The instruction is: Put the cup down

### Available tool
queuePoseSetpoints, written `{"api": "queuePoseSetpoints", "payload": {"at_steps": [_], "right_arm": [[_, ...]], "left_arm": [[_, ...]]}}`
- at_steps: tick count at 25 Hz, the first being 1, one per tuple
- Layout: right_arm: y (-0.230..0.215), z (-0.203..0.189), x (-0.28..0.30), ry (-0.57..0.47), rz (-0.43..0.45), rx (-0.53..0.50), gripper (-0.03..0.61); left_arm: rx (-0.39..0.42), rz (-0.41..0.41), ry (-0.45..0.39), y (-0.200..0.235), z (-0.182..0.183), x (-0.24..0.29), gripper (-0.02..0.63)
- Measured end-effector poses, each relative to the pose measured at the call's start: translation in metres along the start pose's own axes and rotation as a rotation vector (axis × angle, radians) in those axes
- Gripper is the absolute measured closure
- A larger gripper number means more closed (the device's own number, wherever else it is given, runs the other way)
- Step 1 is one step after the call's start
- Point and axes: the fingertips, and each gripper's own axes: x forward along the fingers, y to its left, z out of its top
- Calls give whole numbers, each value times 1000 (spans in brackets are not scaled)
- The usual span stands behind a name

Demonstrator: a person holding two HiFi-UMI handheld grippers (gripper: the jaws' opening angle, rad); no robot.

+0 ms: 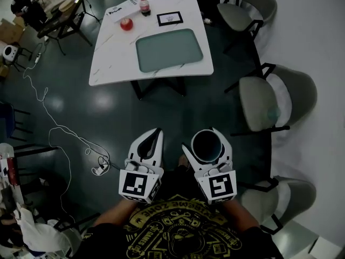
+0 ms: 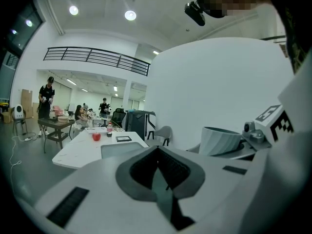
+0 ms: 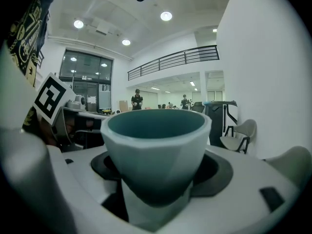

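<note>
A pale faceted cup point(image 3: 155, 145) with a teal inside stands upright between the jaws of my right gripper point(image 1: 206, 142), which is shut on its lower body. In the head view the cup point(image 1: 207, 148) hangs over the dark floor, well short of the white table point(image 1: 114, 55). To the left of it, at about the same height, my left gripper point(image 1: 155, 136) is shut with nothing in it. In the left gripper view its jaws point(image 2: 157, 152) meet at the tips, and the cup point(image 2: 220, 140) shows off to the right.
On the table lie a grey-green tray point(image 1: 168, 49), a small red object point(image 1: 126, 24), a bottle point(image 1: 144, 5) and a black-framed card point(image 1: 170, 18). Chairs point(image 1: 262, 100) line the right side. A white cable point(image 1: 54, 131) trails across the floor at left.
</note>
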Motion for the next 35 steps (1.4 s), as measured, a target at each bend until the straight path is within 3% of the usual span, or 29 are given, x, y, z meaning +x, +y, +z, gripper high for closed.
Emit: {"api": "queuePoseSetpoints", "payload": {"at_steps": [13,35], "right_arm": [[-15,-4,7,3,41,7,210],[-18,24,95,10,-61,34,210]], "left_arm": [[14,52,-2,-2,2,8,603],[43,-55,-10,78,29,73,604]]}}
